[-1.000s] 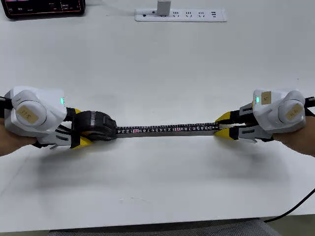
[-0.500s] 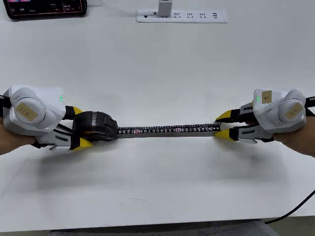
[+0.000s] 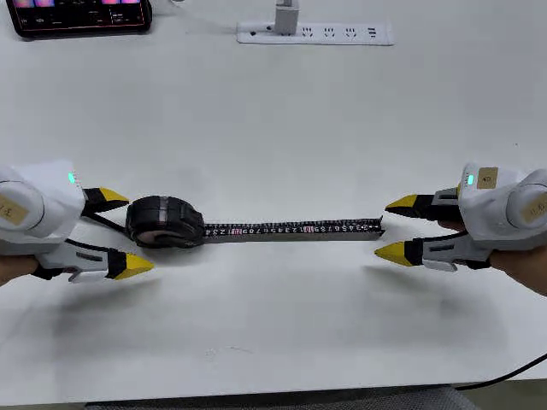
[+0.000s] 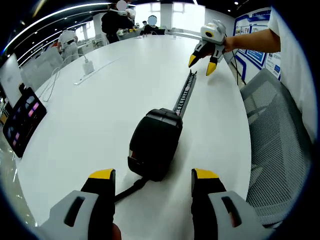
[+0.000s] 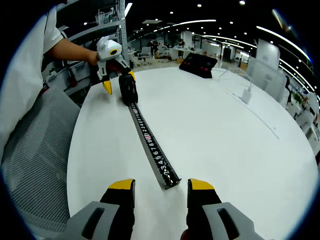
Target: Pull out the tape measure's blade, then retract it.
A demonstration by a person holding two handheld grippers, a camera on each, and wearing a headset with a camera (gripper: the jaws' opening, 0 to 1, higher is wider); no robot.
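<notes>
Both left gripper [image 3: 138, 231] and right gripper [image 3: 382, 229] now off tape measure [image 3: 171, 220].

The left gripper [image 3: 121, 231] hung low at the left of the scene, its jaws spread wide, pointing right and gripping nothing. The right gripper [image 3: 396, 228] hung at the right, jaws likewise parted and empty, pointing left. The two faced each other, level and well apart.

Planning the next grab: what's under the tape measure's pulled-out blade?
The blade lies on the white table; nothing else shows beneath it. Its underside is covered by the blade itself.
</notes>
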